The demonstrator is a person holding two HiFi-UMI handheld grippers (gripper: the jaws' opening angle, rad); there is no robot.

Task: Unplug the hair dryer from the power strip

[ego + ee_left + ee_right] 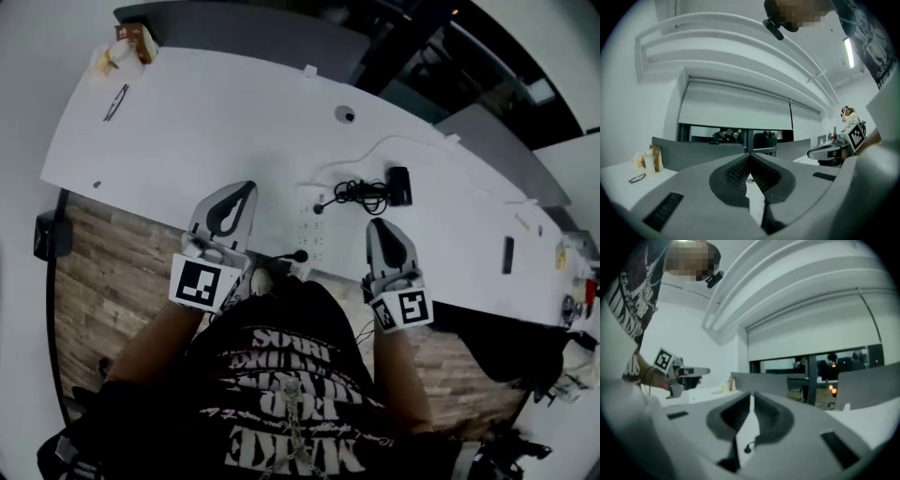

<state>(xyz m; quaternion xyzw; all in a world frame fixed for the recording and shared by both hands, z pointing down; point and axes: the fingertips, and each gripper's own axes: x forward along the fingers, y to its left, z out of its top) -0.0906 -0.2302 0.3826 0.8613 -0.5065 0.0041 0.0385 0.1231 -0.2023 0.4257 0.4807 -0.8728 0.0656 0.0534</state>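
Note:
The black hair dryer (400, 186) lies on the white table (206, 131) with its cord (361, 194) coiled beside it. The cord ends in a black plug (319, 208) at the white power strip (307, 230); whether it sits in a socket I cannot tell. A second black plug (300, 255) rests at the strip's near end and also shows small between the right jaws (748, 449). Both grippers are held up above the table's front edge, pointing level. My left gripper (248, 187) (750, 157) is shut and empty. My right gripper (375, 225) (752, 397) is shut, also empty.
Spectacles (115, 101) and a few small bottles and a box (127, 47) sit at the far left corner. A round cable hole (345, 114) is behind the strip. A flat black item (507, 255) lies at the right. Grey partitions (693, 152) stand behind the table.

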